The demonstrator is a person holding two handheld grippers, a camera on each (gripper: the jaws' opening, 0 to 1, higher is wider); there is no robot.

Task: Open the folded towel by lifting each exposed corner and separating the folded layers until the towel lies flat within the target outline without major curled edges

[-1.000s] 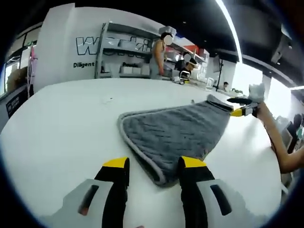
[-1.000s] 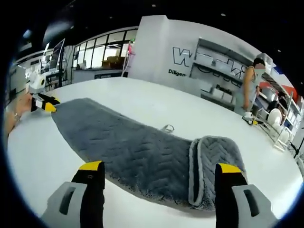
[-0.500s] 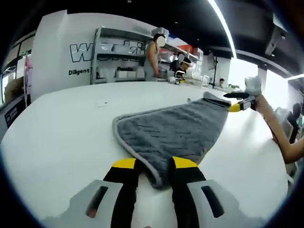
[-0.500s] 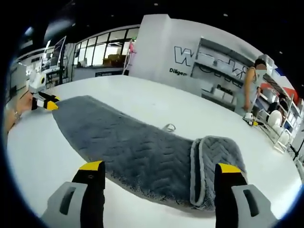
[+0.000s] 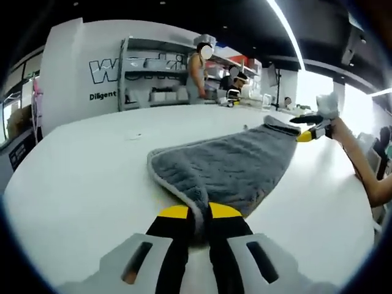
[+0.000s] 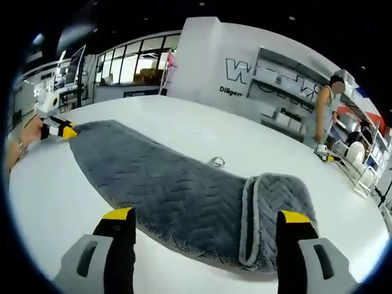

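White table (image 5: pixel 73 184) carries grey towel (image 5: pixel 226 168), mostly spread, far end folded over (image 6: pixel 275 208). Left gripper (image 5: pixel 193 214) pinches near corner, jaws narrow. Right gripper (image 6: pixel 205 223) jaws wide apart, straddling fold just above the cloth

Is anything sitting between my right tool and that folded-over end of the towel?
Nothing visible. The right tool is open over the bare white table, and the folded end of the grey towel lies directly ahead, between its jaws.
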